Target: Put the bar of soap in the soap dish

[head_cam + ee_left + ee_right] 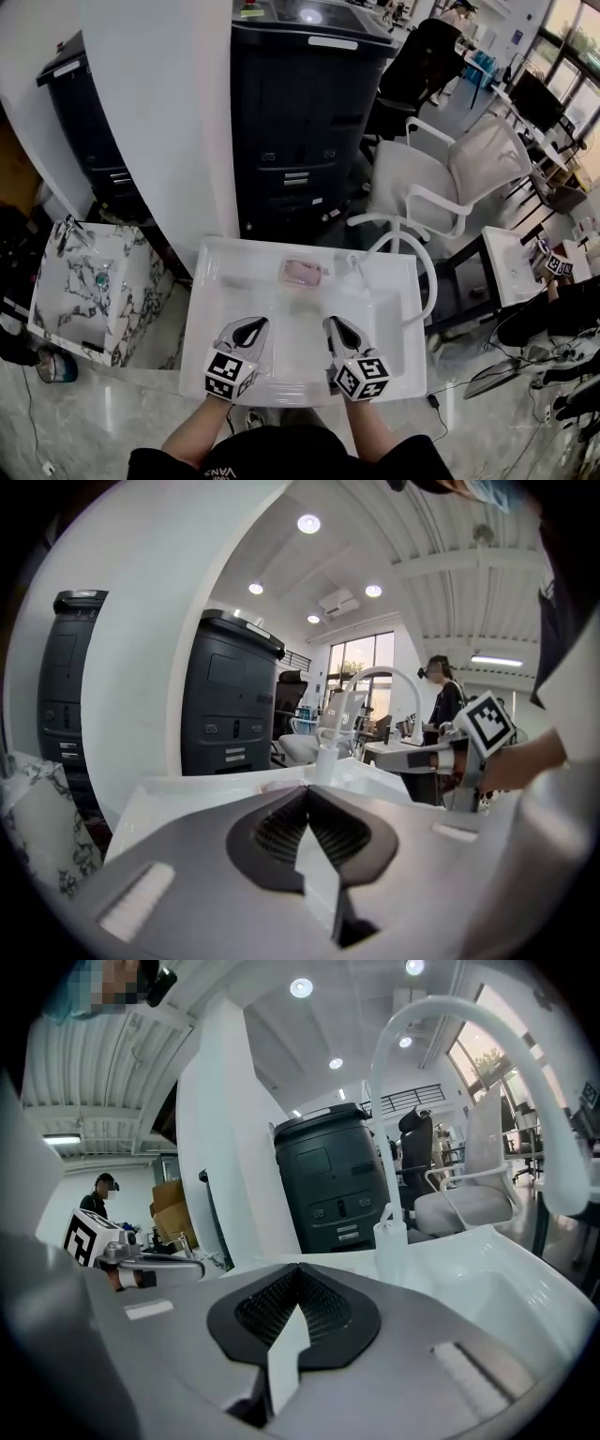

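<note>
Head view is showing the bar of soap lying inside the soap dish, pink face up, on the far ledge of the white sink, at about 12 o'clock from the two tools. The left gripper and the right gripper are hovering side by side over the near half of the basin, well apart from the dish and pointing toward it. Left gripper view is confirming that its jaws are clenched tip to tip with nothing between the ribbed pads. Right gripper view is reporting the same: pads meeting, no object caught. A white arched faucet is standing at roughly 2 o'clock from the grippers, and a small clear bottle is sitting on the ledge just beside the dish on its 3 o'clock side. Judging from this layout, the placement itself is looking complete, since the soap is resting flat and centred within the dish walls rather than perched on a rim. The tools are probably being held low, empty and clear of the ledge so that nothing is nudging the dish or the bottle.
</note>
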